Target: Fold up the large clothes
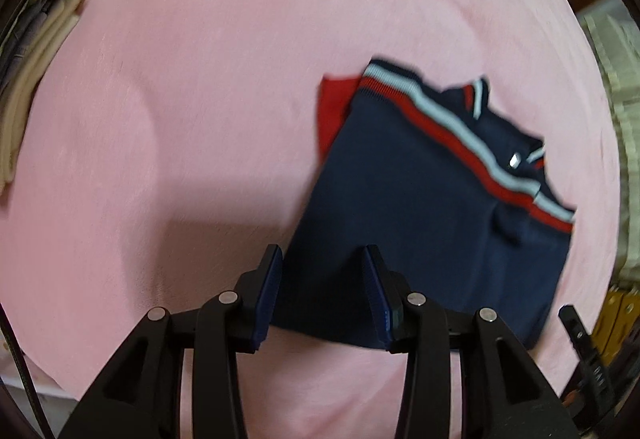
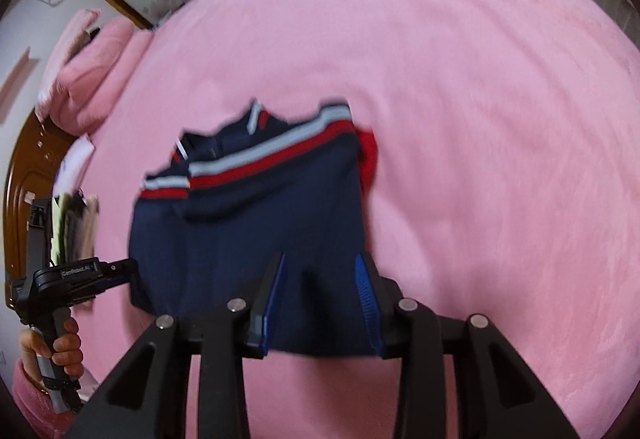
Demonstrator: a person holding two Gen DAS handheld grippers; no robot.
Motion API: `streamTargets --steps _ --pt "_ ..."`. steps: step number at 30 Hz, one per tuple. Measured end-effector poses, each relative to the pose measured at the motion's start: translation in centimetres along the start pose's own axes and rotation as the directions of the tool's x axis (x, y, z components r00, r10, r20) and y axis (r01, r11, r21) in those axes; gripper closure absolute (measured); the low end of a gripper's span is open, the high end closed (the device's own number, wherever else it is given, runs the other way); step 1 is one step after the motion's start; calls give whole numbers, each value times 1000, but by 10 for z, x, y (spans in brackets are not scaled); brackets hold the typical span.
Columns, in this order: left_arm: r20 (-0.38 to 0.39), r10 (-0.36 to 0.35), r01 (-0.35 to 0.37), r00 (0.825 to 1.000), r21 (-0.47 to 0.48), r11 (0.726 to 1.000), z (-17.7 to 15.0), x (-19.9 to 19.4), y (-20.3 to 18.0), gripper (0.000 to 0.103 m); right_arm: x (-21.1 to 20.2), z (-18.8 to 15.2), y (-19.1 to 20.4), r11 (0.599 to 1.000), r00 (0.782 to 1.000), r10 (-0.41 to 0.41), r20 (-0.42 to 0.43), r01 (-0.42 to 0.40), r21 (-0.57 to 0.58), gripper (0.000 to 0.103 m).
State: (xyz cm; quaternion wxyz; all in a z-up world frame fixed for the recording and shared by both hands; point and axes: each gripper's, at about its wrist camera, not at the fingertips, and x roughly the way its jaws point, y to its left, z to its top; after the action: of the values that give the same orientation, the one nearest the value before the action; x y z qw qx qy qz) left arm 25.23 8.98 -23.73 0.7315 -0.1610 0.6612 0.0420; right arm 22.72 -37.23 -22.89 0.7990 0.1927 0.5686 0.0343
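A navy garment [image 1: 420, 207] with red and white stripes lies folded into a rough rectangle on the pink bed cover [image 1: 200, 99]. A red part sticks out at its far corner. My left gripper [image 1: 322, 259] is open above the garment's near left edge, holding nothing. In the right wrist view the same garment [image 2: 248, 223] lies ahead, and my right gripper [image 2: 322, 263] is open over its near right edge, empty. The left gripper [image 2: 120, 271] also shows there at the garment's left edge, held by a hand.
A stack of folded cream and grey clothes [image 1: 28, 79] lies at the left edge of the bed. Pink pillows [image 2: 92, 79] and a wooden headboard [image 2: 24, 179] are at the far left in the right wrist view. A curtain [image 1: 616, 119] hangs at the right.
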Motion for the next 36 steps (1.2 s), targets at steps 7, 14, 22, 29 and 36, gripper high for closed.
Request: streamTargets --steps 7,14,22,29,36 --pt "64 -36 29 997 117 993 -18 12 12 63 12 -23 -11 1000 1000 -10 -15 10 6 68" --pt "44 -26 19 999 142 990 -29 22 16 89 19 -35 -7 998 997 -58 -54 57 -22 103" --pt "54 -57 51 997 95 994 -51 13 34 96 10 -58 5 991 994 -91 -59 84 -103 103" --pt "188 -75 -27 979 486 874 -35 -46 -8 63 -15 -2 40 903 997 43 57 -14 -430 103" --pt "202 -217 -40 955 814 580 5 -40 -73 57 18 36 88 608 995 97 26 -39 -793 67"
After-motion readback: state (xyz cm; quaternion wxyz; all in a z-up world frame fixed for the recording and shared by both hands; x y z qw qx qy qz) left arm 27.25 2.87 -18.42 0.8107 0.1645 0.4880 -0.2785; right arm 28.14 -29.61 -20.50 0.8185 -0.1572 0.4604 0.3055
